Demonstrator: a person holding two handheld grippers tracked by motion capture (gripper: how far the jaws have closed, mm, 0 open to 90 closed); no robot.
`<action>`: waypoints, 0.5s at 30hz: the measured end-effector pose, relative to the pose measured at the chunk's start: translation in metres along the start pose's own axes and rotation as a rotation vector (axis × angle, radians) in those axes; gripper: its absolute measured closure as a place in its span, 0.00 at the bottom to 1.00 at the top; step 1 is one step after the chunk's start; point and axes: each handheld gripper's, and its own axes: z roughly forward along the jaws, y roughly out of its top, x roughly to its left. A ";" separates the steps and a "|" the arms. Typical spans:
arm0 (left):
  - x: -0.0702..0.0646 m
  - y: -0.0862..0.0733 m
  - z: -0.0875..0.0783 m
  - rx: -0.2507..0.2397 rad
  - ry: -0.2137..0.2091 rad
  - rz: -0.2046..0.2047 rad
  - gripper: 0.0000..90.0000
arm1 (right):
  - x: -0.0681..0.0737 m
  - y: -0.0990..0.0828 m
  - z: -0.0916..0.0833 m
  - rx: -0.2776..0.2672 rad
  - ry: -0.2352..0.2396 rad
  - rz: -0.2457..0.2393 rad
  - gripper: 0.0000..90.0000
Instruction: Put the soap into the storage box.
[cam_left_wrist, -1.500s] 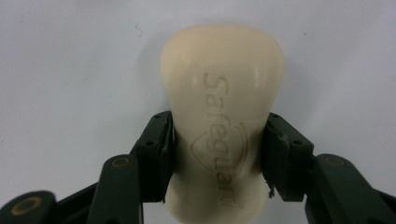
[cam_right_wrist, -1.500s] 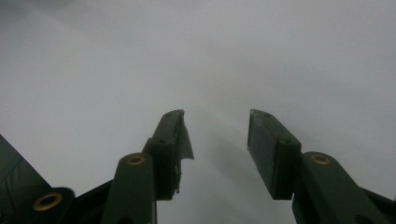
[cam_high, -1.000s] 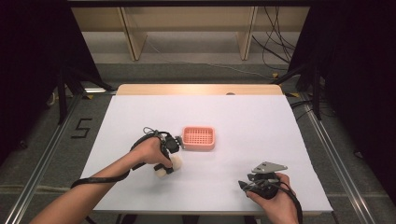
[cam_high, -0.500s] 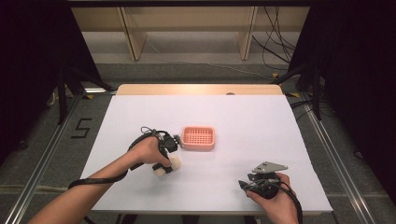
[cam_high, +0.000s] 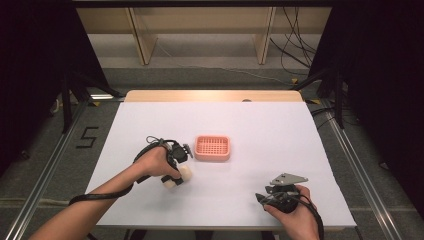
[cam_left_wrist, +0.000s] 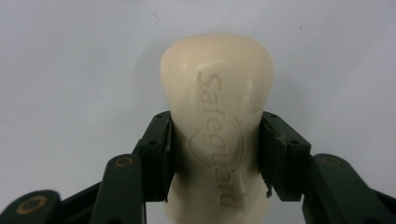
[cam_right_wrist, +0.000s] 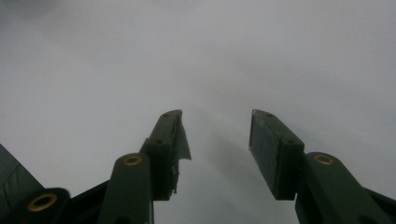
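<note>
A cream bar of soap (cam_left_wrist: 217, 116) with raised lettering sits between the jaws of my left gripper (cam_left_wrist: 215, 140), whose pads press on its narrow waist. From above, the soap (cam_high: 183, 175) lies at the tip of the left gripper (cam_high: 177, 172), just left of and below a pink slotted soap dish (cam_high: 212, 147) on the white table. My right gripper (cam_high: 262, 197) rests near the table's front right edge. In its own view the right gripper (cam_right_wrist: 217, 135) is open over bare white surface, nothing between the jaws.
The white table top (cam_high: 280, 135) spreads around the dish, with a wooden strip (cam_high: 210, 96) along its far edge. Metal rails (cam_high: 355, 165) run down both sides. Cables lie on the floor behind the table.
The left hand with the soap has shifted slightly left and toward the front edge. The right hand has stayed put.
</note>
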 end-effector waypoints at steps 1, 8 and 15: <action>0.001 0.000 -0.001 0.003 0.002 0.006 0.55 | -0.001 -0.001 0.001 -0.015 -0.007 -0.017 0.61; 0.000 -0.002 -0.005 -0.022 0.011 0.001 0.55 | 0.000 0.000 -0.001 -0.002 -0.001 0.005 0.61; 0.001 -0.003 -0.008 -0.045 0.018 0.000 0.55 | 0.001 -0.001 -0.001 -0.006 -0.001 0.009 0.61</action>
